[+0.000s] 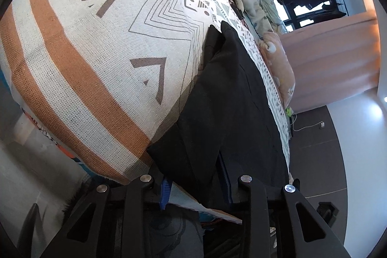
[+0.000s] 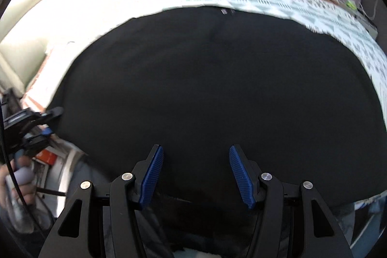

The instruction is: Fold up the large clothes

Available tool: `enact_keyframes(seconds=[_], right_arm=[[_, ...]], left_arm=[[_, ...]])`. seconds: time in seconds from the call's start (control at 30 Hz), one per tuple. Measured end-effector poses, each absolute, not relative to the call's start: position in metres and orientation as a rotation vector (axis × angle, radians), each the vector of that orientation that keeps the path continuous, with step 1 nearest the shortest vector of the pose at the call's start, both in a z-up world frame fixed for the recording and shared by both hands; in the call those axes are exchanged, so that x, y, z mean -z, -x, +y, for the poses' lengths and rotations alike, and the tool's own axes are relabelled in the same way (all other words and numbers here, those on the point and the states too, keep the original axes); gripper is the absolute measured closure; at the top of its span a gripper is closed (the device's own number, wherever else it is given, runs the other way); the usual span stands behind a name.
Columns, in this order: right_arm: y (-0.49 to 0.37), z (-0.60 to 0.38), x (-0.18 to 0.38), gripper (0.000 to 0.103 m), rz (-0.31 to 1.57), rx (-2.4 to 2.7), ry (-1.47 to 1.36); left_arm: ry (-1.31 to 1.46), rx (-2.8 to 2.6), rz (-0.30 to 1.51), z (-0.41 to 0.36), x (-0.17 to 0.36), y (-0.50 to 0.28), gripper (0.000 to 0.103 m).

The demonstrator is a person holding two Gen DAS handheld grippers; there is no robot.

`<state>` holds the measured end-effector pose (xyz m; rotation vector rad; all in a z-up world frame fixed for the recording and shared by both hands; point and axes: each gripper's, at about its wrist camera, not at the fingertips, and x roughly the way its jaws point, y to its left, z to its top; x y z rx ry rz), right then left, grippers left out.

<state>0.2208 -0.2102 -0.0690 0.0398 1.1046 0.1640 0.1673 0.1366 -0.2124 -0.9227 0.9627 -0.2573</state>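
A large black garment [image 1: 229, 98] lies spread over the patterned bedspread [image 1: 101, 45]. In the left wrist view its near corner fills the gap between the blue pads [image 1: 165, 190] of my left gripper [image 1: 196, 187], which is shut on that corner; the right pad is mostly hidden by the cloth. The right wrist view, blurred, looks down on the middle of the black garment [image 2: 205, 79]. My right gripper [image 2: 196, 173] hangs open just above it, nothing between its pads. My left gripper [image 2: 46, 121] shows at the garment's left edge.
Plush toys [image 1: 278, 59] and pillows line the far side of the bed by pink curtains [image 1: 326, 59]. Dark floor [image 1: 314, 149] with a cable lies beyond the bed's end. A person's hand [image 2: 21, 175] holds the left gripper's handle beside the bed.
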Motion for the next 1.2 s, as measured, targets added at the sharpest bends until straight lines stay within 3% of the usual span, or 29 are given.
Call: enact_keyframes(seconds=[0.3, 0.53, 0.97, 1.07, 1.17, 1.2], right_arm=[[-0.272, -0.21, 0.086, 0.047, 1.138, -0.078, -0.01], [-0.329, -0.218, 0.085, 0.06, 1.16, -0.058, -0.056], [-0.412, -0.232, 0.088, 0.063, 1.158, -0.027, -0.081], [-0.429, -0.24, 0.089, 0.072, 1.158, -0.016, -0.111], [-0.442, -0.249, 0.089, 0.073, 1.17, -0.015, -0.163], [-0.444, -0.252, 0.087, 0.074, 1.175, -0.017, -0.175]], left_arm=[[0.951, 0.263, 0.957, 0.136, 0.216, -0.168, 0.068], [0.988, 0.252, 0.938, 0.139, 0.22, -0.163, 0.068], [1.065, 0.188, 0.971, 0.142, 0.218, -0.165, 0.068], [1.07, 0.187, 0.977, 0.144, 0.218, -0.165, 0.068], [1.065, 0.182, 0.984, 0.141, 0.214, -0.168, 0.076], [1.067, 0.187, 0.988, 0.14, 0.213, -0.168, 0.083]])
